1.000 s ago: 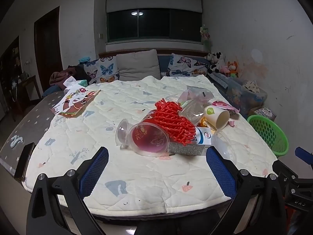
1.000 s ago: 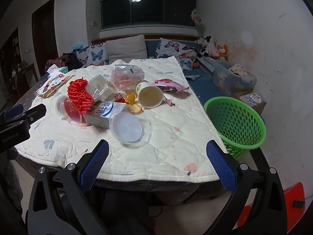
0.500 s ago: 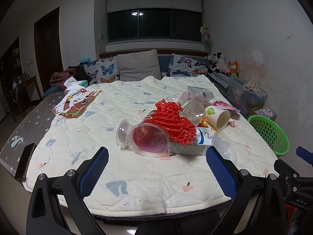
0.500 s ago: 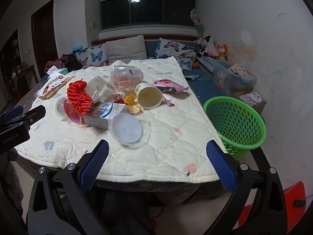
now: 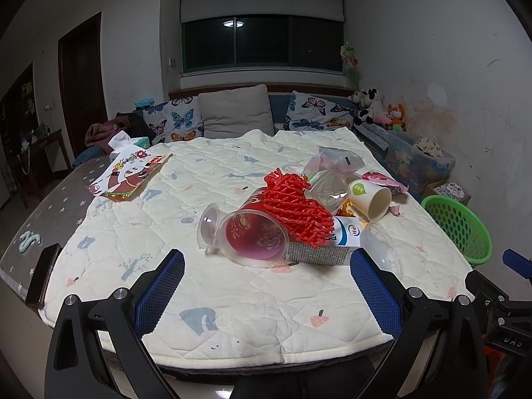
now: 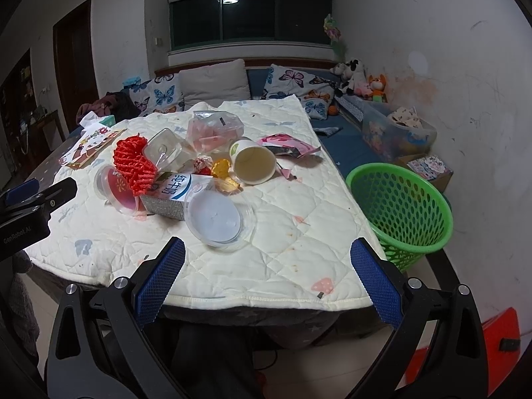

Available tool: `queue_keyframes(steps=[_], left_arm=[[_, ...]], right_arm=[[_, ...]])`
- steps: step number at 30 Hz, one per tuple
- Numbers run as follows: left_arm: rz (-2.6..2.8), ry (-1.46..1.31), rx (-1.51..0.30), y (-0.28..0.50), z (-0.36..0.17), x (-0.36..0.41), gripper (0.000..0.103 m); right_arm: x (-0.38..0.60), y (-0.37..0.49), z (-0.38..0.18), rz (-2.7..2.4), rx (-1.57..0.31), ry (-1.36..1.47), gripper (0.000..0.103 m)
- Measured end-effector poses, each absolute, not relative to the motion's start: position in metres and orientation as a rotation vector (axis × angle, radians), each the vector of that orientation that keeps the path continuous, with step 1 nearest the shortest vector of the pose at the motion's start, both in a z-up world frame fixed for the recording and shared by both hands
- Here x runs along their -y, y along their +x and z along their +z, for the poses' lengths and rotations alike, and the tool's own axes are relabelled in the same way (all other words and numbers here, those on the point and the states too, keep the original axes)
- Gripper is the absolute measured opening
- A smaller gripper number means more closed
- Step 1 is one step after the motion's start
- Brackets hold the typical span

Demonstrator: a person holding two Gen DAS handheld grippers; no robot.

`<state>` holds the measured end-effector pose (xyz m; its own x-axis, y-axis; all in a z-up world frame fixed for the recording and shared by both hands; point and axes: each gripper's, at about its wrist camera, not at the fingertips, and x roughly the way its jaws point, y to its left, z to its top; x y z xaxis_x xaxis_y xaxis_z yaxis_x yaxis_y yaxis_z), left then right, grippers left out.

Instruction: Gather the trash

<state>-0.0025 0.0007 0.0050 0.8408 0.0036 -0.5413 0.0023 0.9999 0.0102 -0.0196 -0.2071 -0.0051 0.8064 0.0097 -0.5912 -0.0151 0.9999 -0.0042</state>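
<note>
Milk carton (image 5: 335, 239) half hidden under red netting (image 5: 299, 209)

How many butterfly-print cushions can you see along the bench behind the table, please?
2: one butterfly cushion left of the plain grey cushion, one right of it. More may be hidden behind the clothes.

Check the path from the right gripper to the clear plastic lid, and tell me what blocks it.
Nothing visible does. The right gripper is open and empty, and only bare quilt lies between it and the clear plastic lid, the nearest piece of the pile.
</note>
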Motion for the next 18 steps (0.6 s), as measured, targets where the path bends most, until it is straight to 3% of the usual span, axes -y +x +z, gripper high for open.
queue_keyframes(steps=[18], left_arm=[[0.004,0.005,-0.572,-0.0022,0.0023,-0.0025,0.097]], right_arm=[[0.2057,-0.0187,-0.007,0.017,-0.638,-0.011,0.099]])
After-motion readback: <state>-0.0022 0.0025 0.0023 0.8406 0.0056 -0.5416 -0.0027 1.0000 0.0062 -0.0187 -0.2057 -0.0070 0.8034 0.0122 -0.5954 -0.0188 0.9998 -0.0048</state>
